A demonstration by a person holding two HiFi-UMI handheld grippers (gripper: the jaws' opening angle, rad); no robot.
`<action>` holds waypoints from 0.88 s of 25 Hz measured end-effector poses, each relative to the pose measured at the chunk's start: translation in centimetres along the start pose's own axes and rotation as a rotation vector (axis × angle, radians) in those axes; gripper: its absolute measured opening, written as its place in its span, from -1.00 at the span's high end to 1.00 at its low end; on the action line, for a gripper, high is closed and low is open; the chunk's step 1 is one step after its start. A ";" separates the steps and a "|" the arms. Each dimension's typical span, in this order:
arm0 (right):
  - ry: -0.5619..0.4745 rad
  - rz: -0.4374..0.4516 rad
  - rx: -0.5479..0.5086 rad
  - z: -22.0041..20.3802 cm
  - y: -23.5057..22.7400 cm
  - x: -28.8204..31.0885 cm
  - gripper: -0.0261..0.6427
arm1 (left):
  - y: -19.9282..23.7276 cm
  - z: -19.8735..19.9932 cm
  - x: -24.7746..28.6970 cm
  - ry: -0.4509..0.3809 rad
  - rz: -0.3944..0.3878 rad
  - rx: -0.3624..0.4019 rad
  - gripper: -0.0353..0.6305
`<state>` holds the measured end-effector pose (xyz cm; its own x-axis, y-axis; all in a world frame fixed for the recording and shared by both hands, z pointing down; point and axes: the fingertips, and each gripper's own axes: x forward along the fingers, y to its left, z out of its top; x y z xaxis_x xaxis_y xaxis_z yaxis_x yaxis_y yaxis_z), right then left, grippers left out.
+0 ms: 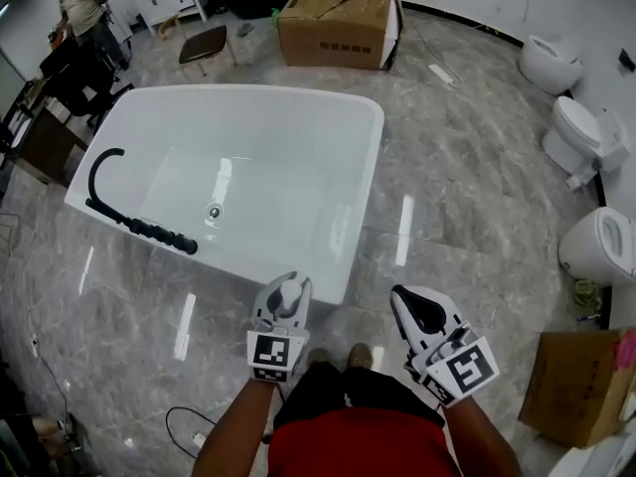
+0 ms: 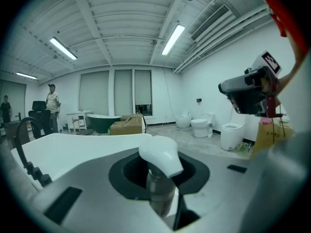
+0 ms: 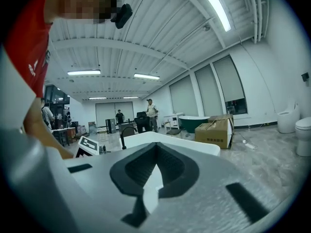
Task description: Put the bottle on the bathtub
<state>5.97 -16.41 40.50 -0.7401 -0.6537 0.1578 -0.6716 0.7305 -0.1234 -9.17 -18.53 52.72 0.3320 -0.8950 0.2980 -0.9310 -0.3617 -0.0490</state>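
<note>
Left gripper (image 1: 285, 294) is clenching its fingers on the neck of the bottle (image 2: 160, 155). The bottle's long axis is standing upright, crosswise to the fingers. The bathtub (image 1: 370, 157) is lying straight ahead, its near rim just beyond the fingertips. Right gripper (image 1: 418, 309), fingers closed on nothing, is hanging level alongside, clear of the rim.

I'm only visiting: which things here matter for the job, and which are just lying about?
For the job:
- bottle, clamped in the left gripper
- white bathtub

Lying about:
- cardboard box
- toilets
- chair
- right gripper, closed on nothing
</note>
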 end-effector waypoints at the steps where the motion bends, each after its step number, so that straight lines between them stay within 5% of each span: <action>1: 0.008 -0.013 0.001 -0.3 -0.2 0.3 0.91 | 0.0 -0.7 0.6 0.007 -0.011 0.000 0.64; 14: 0.094 -0.167 0.026 -3.1 -1.8 0.9 0.91 | 0.1 -7.6 6.7 0.088 -0.118 0.012 0.64; 22: 0.116 -0.200 0.029 -4.1 -2.0 0.4 0.91 | -0.3 -9.0 7.5 0.064 -0.129 0.009 0.64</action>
<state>7.13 -17.36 44.82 -0.5842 -0.7568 0.2930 -0.8066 0.5816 -0.1061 -7.78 -22.77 63.59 0.4381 -0.8227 0.3622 -0.8798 -0.4752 -0.0152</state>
